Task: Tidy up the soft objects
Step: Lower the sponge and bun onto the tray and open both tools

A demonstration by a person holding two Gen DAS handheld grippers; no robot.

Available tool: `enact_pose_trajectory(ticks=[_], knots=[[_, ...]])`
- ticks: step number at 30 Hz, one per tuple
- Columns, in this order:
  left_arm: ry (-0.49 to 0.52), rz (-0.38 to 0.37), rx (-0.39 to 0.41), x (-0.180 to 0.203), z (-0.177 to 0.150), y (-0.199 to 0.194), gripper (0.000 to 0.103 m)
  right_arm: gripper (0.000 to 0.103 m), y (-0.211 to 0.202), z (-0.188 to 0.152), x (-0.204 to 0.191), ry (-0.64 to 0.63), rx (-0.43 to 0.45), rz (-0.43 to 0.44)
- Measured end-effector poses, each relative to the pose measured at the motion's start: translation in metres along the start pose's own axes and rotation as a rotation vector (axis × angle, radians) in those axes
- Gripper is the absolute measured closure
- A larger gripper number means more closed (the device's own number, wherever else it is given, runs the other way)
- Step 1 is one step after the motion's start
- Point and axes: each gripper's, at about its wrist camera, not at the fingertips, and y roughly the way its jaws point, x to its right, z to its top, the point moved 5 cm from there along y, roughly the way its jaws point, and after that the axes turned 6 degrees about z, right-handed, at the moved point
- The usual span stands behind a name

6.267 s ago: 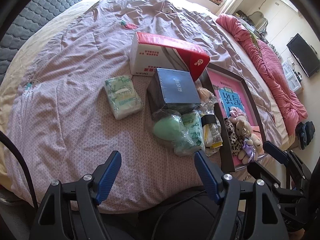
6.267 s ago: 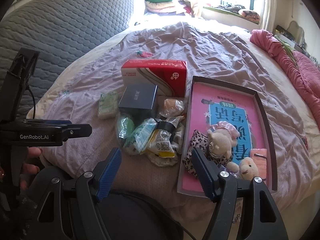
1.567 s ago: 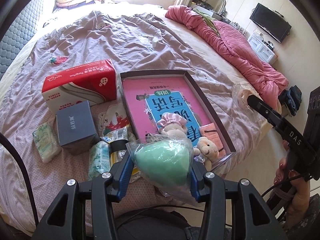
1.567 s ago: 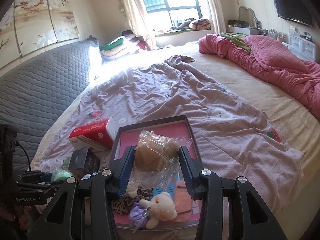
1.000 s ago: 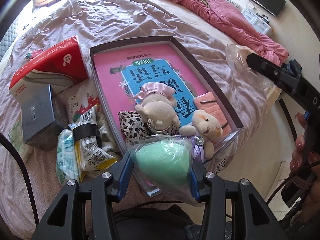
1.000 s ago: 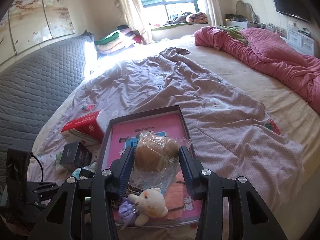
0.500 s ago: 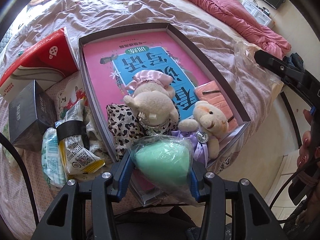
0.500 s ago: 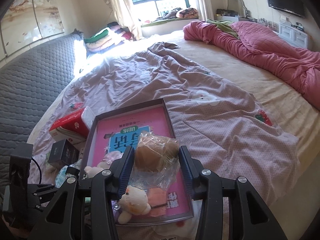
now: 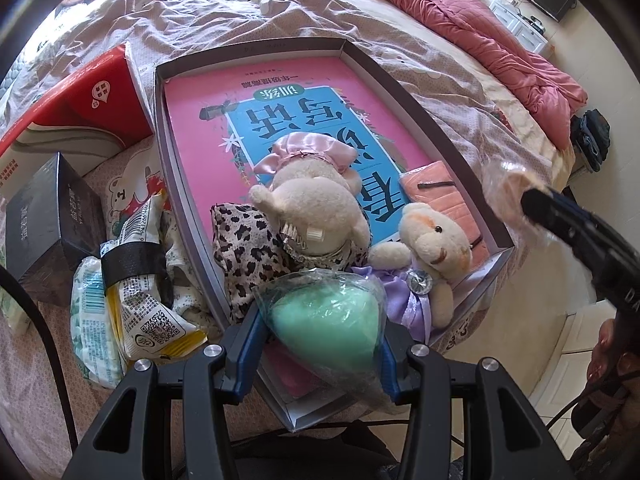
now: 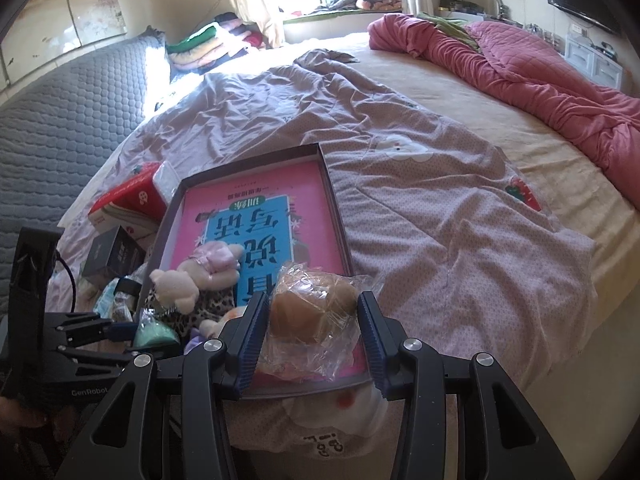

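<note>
2 bagged soft items are in hand, 1 per gripper, both poised above the near end of the tray (image 9: 404,92).

1. Left gripper (image 9: 320,344): jaws clamped on the green sponge (image 9: 326,320) in its clear bag, pointed end toward the camera. It hangs over the tray's near corner, just this side of the leopard-print pouch (image 9: 248,248) and the small bear (image 9: 434,240).
2. Right gripper (image 10: 312,336): jaws clamped on the tan bagged sponge (image 10: 312,304), over the tray's near right edge.
3. Beyond: the larger plush (image 9: 312,200) crowds the near half of the tray; the far half, over the pink book (image 9: 256,96), looks free, likely the better drop zone.
4. Left of the tray on the bed (image 10: 440,200): snack packets (image 9: 136,300), black box (image 9: 52,216), red tissue box (image 9: 80,104).
</note>
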Motion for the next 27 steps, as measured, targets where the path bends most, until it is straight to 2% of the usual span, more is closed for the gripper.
enact_pose_trajectory(ticks=[13, 27], knots=[[0.003, -0.002, 0.011, -0.001, 0.003, 0.002, 0.054, 0.056, 0.021, -0.016, -0.004, 0.001, -0.052, -0.001], [-0.005, 0.011, 0.031, -0.006, 0.006, -0.001, 0.054, 0.056, 0.030, -0.018, 0.002, 0.003, -0.046, -0.040]])
